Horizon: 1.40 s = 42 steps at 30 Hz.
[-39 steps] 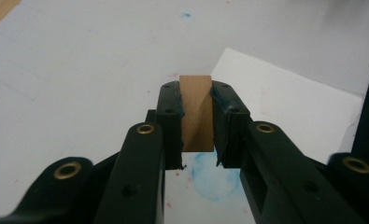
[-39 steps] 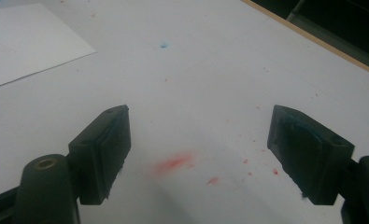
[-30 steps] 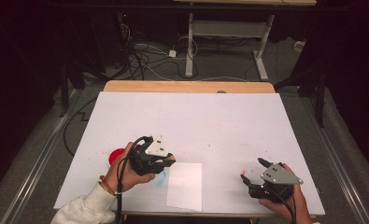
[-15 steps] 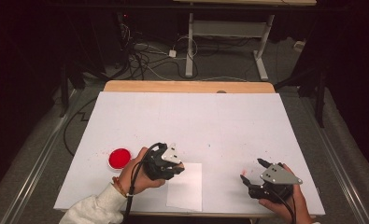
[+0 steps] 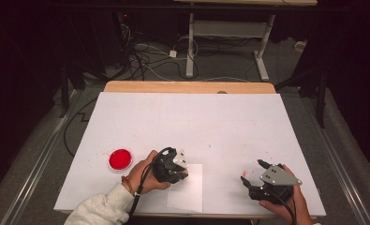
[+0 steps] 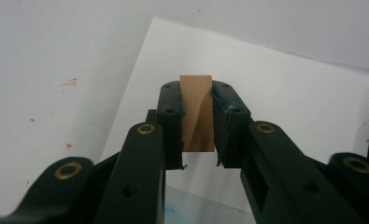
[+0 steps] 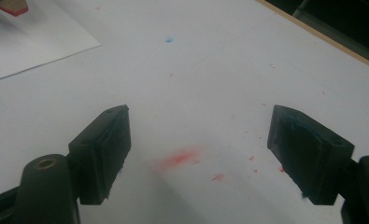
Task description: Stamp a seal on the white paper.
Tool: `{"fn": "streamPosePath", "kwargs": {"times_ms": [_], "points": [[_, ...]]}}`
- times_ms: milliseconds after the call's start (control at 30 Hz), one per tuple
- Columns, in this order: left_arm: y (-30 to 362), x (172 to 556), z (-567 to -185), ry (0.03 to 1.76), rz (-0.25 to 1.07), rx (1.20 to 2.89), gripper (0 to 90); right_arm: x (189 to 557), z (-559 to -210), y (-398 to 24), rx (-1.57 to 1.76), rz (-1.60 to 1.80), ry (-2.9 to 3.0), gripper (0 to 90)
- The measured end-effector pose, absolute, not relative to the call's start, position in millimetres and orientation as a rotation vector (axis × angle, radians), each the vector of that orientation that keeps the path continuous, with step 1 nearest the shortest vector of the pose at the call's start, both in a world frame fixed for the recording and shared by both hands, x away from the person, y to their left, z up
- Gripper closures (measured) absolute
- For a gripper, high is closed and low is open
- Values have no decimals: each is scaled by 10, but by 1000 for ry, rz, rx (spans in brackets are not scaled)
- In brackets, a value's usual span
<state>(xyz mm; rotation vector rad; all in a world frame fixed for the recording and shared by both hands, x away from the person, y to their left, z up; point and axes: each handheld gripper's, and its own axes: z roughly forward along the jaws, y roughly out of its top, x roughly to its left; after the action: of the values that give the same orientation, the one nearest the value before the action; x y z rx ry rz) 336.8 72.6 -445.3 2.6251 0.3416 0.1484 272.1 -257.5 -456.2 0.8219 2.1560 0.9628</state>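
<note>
L tool (image 6: 197, 95), clamping wooden block (image 6: 197, 114), moved over paper (image 5: 186, 187); R tool (image 7: 198, 154) gapes, unmoved.

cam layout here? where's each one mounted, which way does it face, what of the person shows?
High view: above the person's side, looking forward and down on the table; both forearms show, with left gripper and right gripper.
Left gripper view: on the left gripper, looking along its jaws, which clamp a wooden block above the paper sheet.
Right gripper view: on the right gripper, jaws apart over the red-smeared table.
Shared: the sheet appears in all three.
</note>
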Motion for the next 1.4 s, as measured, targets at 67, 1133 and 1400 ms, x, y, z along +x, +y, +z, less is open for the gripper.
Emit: {"fn": "streamPosePath", "kwargs": {"times_ms": [67, 1133, 1400], "points": [[716, 3374, -4497, 340, 143, 2636, 735, 2721, -4563, -2576, 822, 960, 2156, 219], [820, 3508, -4634, 438, -29, 2551, 737, 2712, -4555, -2578, 809, 939, 2158, 218], [823, 3510, -4642, 439, -33, 2548, 736, 2714, -4556, -2580, 811, 937, 2159, 218]]}}
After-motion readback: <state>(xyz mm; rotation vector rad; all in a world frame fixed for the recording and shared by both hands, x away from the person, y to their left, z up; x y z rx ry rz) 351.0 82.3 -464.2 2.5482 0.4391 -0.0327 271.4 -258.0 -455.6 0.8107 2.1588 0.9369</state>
